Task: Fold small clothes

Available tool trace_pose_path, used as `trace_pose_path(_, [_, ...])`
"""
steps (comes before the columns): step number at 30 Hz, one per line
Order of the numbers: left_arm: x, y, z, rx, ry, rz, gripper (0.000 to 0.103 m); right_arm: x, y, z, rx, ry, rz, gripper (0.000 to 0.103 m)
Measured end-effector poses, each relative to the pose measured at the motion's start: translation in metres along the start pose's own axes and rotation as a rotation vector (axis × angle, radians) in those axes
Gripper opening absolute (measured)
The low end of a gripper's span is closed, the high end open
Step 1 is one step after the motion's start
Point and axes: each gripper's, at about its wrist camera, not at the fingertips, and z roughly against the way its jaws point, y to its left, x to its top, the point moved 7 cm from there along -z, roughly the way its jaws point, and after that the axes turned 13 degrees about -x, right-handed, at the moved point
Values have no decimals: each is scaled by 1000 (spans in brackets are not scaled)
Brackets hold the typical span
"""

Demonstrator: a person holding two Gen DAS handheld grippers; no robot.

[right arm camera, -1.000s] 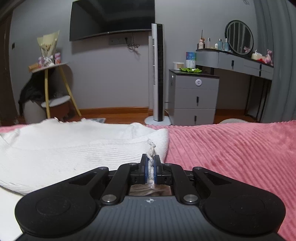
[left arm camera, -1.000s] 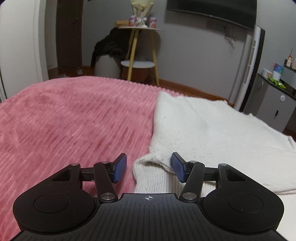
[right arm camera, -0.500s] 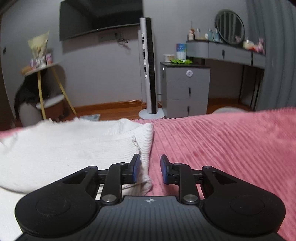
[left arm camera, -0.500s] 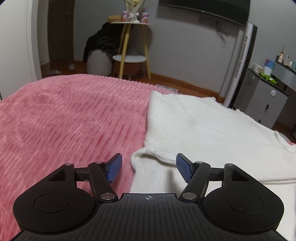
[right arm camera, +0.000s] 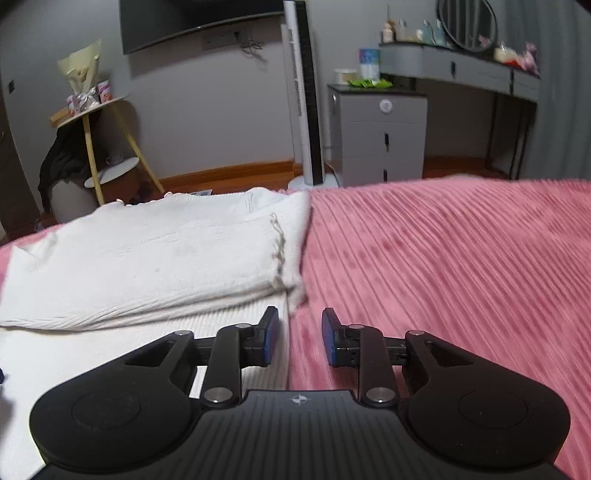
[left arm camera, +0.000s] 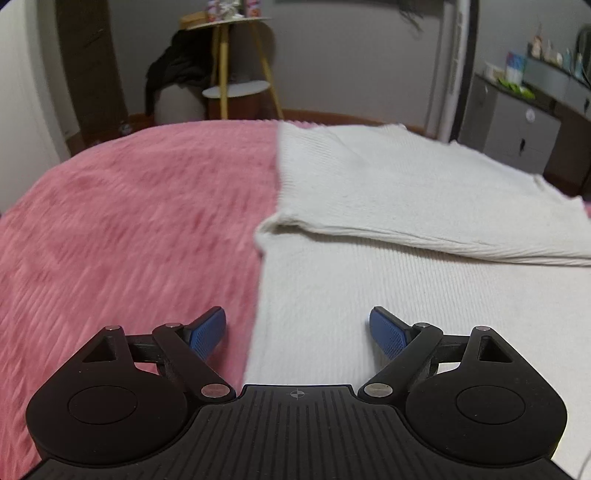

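Note:
A white knitted sweater (left arm camera: 406, 192) lies on the pink ribbed bedspread (left arm camera: 129, 229), its far part folded back over the near part. In the left wrist view my left gripper (left arm camera: 297, 328) hovers over the sweater's left edge, its jaws still opening wide, with nothing pinched between the blue pads (left arm camera: 207, 332). In the right wrist view the same sweater (right arm camera: 147, 254) shows its folded right edge, with a small cord hanging there. My right gripper (right arm camera: 297, 338) stands slightly open just short of that edge, empty, straddling the line between sweater and bedspread.
Beyond the bed stand a yellow-legged side table (right arm camera: 92, 122) with a bouquet, a tower fan (right arm camera: 304, 92), a grey drawer cabinet (right arm camera: 380, 136) and a dressing table with a round mirror (right arm camera: 465, 26). Dark clothes (left arm camera: 177, 70) hang by a stool.
The right gripper let go of the sweater's folded edge and opened. The left gripper opened wider. Both pulled back towards me, leaving the fold lying flat.

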Motion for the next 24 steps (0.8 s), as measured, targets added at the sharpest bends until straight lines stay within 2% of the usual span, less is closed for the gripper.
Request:
trace_pose_path(4, [-19, 10, 35, -19, -15, 42, 90, -34, -14, 35, 106, 120, 28, 27])
trace_pose_path(6, [-33, 12, 47, -9, -4, 66, 90, -57, -24, 51, 111, 176, 48, 34])
trace_pose_path(9, [-48, 16, 55, -8, 18, 99, 90, -86, -36, 70, 144, 277, 32, 39])
trace_pose_path(13, [-56, 14, 68, 19, 28, 85, 90, -100, -40, 84, 152, 333, 55, 50])
trace_pose_path(15, [-58, 14, 75, 12, 32, 80, 93, -106, -41, 91, 187, 363, 47, 58])
trace_pose_path(20, [-65, 27, 84, -3, 55, 145, 95, -116, -45, 95, 169, 402, 50, 58])
trace_pose_path(24, [-75, 33, 76, -9, 137, 171, 95, -120, -41, 95, 169, 422, 73, 58])
